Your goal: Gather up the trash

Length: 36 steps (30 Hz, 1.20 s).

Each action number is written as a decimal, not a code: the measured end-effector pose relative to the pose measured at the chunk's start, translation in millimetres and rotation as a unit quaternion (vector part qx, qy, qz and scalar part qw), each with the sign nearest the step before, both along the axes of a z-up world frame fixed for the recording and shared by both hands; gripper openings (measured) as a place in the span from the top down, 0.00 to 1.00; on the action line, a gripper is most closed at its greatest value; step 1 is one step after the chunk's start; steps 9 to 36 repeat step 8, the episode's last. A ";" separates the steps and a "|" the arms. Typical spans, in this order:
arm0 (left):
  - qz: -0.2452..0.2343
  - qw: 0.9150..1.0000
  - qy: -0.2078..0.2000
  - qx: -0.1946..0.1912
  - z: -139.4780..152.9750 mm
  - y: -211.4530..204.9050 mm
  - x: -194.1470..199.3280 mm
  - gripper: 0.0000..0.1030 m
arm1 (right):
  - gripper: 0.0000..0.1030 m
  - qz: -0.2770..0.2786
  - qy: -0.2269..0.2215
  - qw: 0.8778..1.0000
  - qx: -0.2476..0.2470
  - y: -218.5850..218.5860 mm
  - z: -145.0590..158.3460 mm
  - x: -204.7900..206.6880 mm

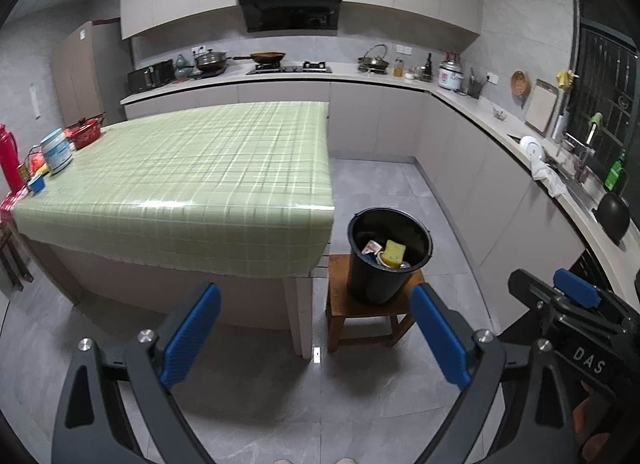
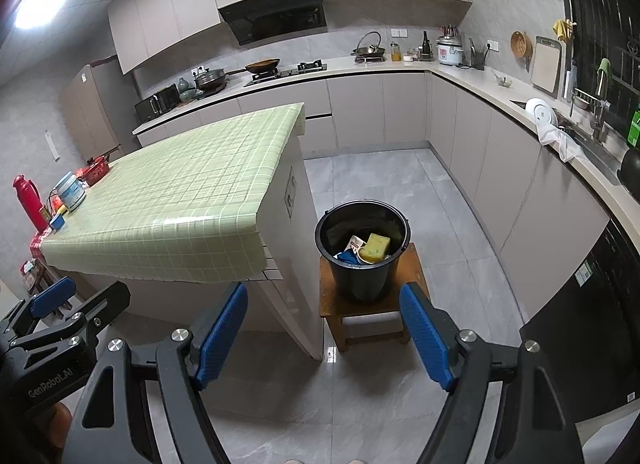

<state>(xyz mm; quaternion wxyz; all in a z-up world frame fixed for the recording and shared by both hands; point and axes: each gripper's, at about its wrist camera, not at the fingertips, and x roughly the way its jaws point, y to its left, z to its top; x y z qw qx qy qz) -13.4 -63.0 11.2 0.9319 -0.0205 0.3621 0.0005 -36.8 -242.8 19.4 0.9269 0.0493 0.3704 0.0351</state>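
Two grippers, both angled downward over a grey tiled floor (image 1: 400,192), face a kitchen with counters along the far and right walls. Largest in view is the table (image 2: 176,200), covered by a green checked cloth, with a red flask (image 2: 28,200) and tins at its far left end. Just right of the table's near corner stands a small wooden stool (image 2: 412,264), bearing a black bucket (image 2: 360,276). Inside the bucket lie a yellow sponge (image 2: 376,246), a blue scrap and paper wrappers. Left gripper (image 1: 316,334): jaws spread wide, nothing between the blue pads. Right gripper (image 2: 324,334): jaws likewise apart and empty, held beside the left, well short of the bucket.
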 end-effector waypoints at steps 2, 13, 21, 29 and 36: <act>-0.009 1.000 -0.008 -0.004 -0.1 -2.0 -0.1 0.06 | 0.22 -0.004 0.002 1.000 0.002 -1.6 -1.7 0.2; -0.022 1.000 -0.018 -0.002 2.7 -10.7 1.7 0.06 | 0.22 -0.016 0.004 1.000 0.006 -10.8 -6.4 1.5; -0.022 1.000 -0.018 -0.002 2.7 -10.7 1.7 0.06 | 0.22 -0.016 0.004 1.000 0.006 -10.8 -6.4 1.5; -0.022 1.000 -0.018 -0.002 2.7 -10.7 1.7 0.06 | 0.22 -0.016 0.004 1.000 0.006 -10.8 -6.4 1.5; -0.022 1.000 -0.018 -0.002 2.7 -10.7 1.7 0.06 | 0.22 -0.016 0.004 1.000 0.006 -10.8 -6.4 1.5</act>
